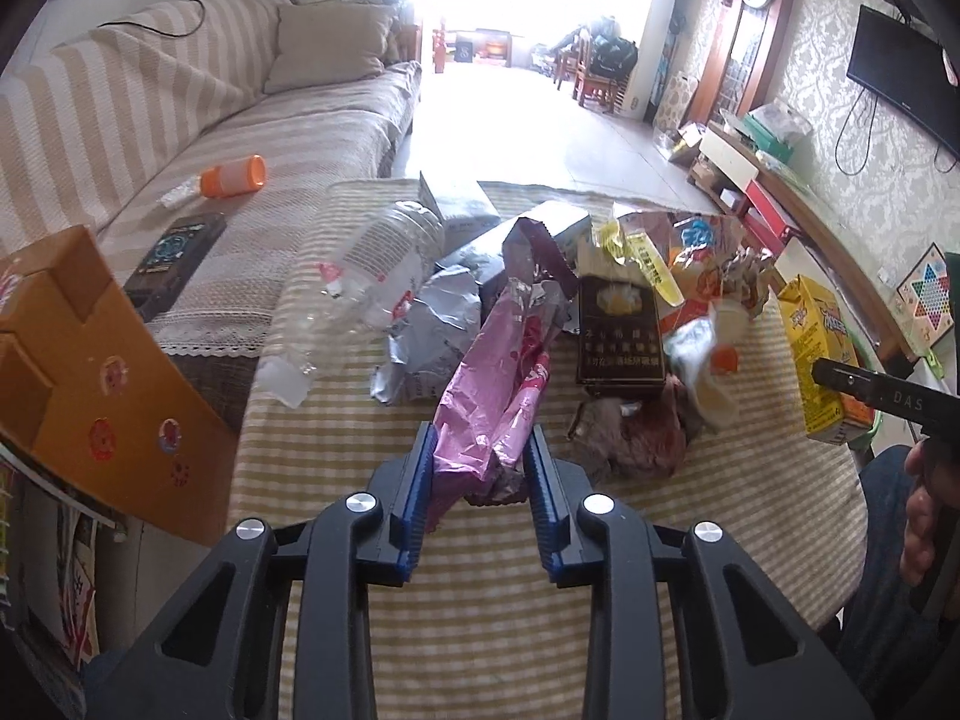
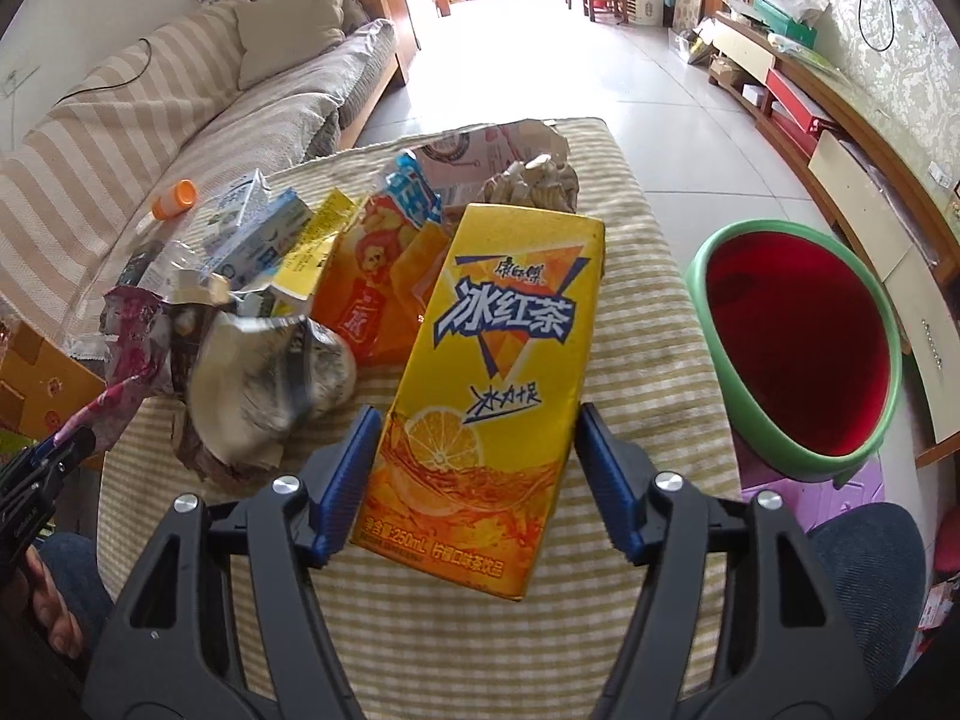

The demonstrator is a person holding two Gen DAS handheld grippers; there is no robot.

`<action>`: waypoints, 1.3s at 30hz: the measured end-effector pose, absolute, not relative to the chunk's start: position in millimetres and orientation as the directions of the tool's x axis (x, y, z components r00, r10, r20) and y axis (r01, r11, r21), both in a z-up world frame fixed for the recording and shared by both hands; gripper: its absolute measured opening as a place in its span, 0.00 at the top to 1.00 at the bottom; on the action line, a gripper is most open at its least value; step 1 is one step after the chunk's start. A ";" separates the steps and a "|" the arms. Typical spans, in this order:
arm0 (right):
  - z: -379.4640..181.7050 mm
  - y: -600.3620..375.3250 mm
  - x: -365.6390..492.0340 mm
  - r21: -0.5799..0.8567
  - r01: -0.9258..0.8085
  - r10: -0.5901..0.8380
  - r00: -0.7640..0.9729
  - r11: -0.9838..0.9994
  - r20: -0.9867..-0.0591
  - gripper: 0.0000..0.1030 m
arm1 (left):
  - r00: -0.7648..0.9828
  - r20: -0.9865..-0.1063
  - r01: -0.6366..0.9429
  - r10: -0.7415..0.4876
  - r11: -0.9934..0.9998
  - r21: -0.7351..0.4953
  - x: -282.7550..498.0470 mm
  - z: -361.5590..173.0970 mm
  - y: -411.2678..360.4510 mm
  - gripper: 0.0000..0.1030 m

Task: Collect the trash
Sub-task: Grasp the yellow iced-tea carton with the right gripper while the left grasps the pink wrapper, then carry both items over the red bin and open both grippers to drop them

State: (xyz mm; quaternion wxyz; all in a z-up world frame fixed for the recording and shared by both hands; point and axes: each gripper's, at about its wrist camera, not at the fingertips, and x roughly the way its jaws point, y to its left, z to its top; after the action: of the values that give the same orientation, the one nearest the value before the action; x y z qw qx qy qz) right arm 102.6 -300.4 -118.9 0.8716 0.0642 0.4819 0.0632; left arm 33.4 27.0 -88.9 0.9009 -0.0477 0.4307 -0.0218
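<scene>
**Both tongs gripping trash above the striped surface**

The left tongs (image 1: 477,450) are pinching the near end of a crumpled pink wrapper (image 1: 498,384), blue pads pressing on both its sides; the wrapper is trailing away toward the pile. The right tongs (image 2: 477,444) are clamping a yellow iced-tea carton (image 2: 492,372) across its lower part, both pads touching its side faces, the carton tilting with its top leaning away from the camera.

Beyond the tongs, the remaining trash is lying in a heap on the striped surface (image 1: 480,600): a dark cigarette pack (image 1: 621,330) just right of the wrapper, crumpled silver foil (image 1: 420,336) to its left, a clear plastic bottle (image 1: 366,276) lying on its side farther left, and an orange snack bag (image 2: 375,288) behind the carton.

To the right of the surface, a green bin with a red inside (image 2: 798,348) is standing on the floor, open. A striped sofa (image 1: 180,114) is running along the far left.
</scene>
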 end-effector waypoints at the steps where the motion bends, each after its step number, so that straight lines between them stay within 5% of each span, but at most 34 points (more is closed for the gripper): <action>1: -116.0 -301.1 100.0 0.176 -0.055 0.178 0.532 0.983 -0.828 0.38 | 0.634 -0.770 -0.009 -0.077 0.994 -0.107 30.4 -85.3 29.4 0.75; 19: -64.2 -305.1 79.1 0.232 -0.139 0.267 0.631 0.963 -0.729 0.38 | 0.720 -0.685 0.047 -0.113 0.992 -0.115 20.2 -23.3 -2.5 0.77; 39: -46.1 -489.0 98.1 0.239 0.110 0.089 0.719 0.965 -0.689 0.37 | 0.616 -0.636 0.390 -0.465 0.881 -0.267 101.9 -16.0 -220.4 0.77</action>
State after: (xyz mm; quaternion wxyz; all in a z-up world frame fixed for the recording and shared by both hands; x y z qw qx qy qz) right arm 98.1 -489.0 -46.1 0.9177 0.1327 0.3745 -0.0059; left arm 101.9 -220.4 -16.0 0.8975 -0.0511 0.3677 -0.2382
